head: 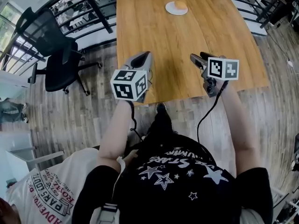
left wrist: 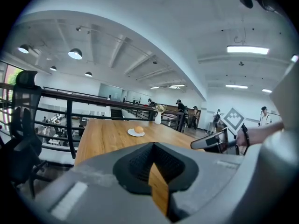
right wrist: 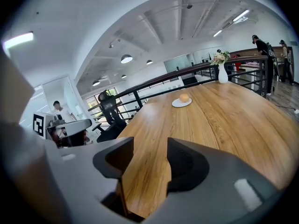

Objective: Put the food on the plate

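From my head view I have both grippers held over the near edge of the wooden table, the left gripper and the right gripper side by side with a clear gap of bare wood between them, each pointing away from me toward the far end. Looking along the left one, its jaws are together at the tips with nothing caught in them; only a thin wedge of tabletop shows lower down. On the right one the jaws stand apart, and all I see in the gap is plain wood, so it carries nothing. The food, a small round orange-brown piece, already sits on the white plate, which lies near the far end of the table, well apart from both grippers. A white vase with flowers stands beyond the plate at the far edge. A black office chair is parked on the plank floor off the table's left side, next to a dark railing
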The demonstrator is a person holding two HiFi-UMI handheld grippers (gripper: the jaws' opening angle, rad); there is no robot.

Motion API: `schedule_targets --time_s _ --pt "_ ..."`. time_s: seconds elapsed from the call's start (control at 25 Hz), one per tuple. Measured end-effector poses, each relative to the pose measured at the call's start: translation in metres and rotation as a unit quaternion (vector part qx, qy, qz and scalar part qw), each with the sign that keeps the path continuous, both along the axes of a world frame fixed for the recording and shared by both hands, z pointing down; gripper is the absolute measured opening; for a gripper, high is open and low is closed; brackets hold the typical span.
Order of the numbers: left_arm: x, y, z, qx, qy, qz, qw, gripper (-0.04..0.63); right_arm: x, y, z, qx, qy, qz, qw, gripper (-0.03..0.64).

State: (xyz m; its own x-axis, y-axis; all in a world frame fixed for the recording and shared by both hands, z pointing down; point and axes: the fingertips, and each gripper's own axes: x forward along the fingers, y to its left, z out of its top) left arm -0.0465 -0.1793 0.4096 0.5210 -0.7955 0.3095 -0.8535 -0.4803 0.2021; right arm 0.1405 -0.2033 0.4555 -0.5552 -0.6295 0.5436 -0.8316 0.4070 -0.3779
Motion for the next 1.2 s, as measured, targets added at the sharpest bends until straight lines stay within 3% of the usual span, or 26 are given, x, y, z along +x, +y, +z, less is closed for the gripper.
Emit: schedule_targets --time_s 0.24,0.36,0.48,0.68,0.84,1.0,1.2 --pt "0.002 0.035 -0.010 0.006 0.015 -0.006 0.9998 0.002 0.004 0.042 -0.009 0.012 -0.009 0.024 1.000 0.143" --pt "0.008 0.050 -0.012 0.011 0.018 -0.008 0.9998 0.002 0.009 0.060 -0.006 0.014 -0.011 0.026 1.000 0.130" --pt "0.013 0.064 -0.013 0.009 0.020 -0.009 0.9997 0.002 0.021 0.077 -0.008 0.027 0.002 0.044 0.999 0.001" --pt "0.025 0.076 -0.022 0.014 0.024 -0.009 0.9996 0.002 0.033 0.105 -0.014 0.036 -0.022 0.049 0.998 -0.002" --pt "0.040 0.085 -0.021 0.018 0.027 -0.005 0.9994 0.002 0.046 0.128 -0.009 0.045 -0.011 0.049 0.998 -0.002" --pt "0.052 0.089 -0.010 0.005 0.041 -0.007 0.9991 0.002 0.058 0.141 -0.010 0.051 0.002 0.044 0.998 -0.002" --pt "0.065 0.106 0.010 -0.014 0.032 0.006 0.9994 0.002 0.071 0.154 -0.010 0.051 0.003 0.049 0.997 -0.002"
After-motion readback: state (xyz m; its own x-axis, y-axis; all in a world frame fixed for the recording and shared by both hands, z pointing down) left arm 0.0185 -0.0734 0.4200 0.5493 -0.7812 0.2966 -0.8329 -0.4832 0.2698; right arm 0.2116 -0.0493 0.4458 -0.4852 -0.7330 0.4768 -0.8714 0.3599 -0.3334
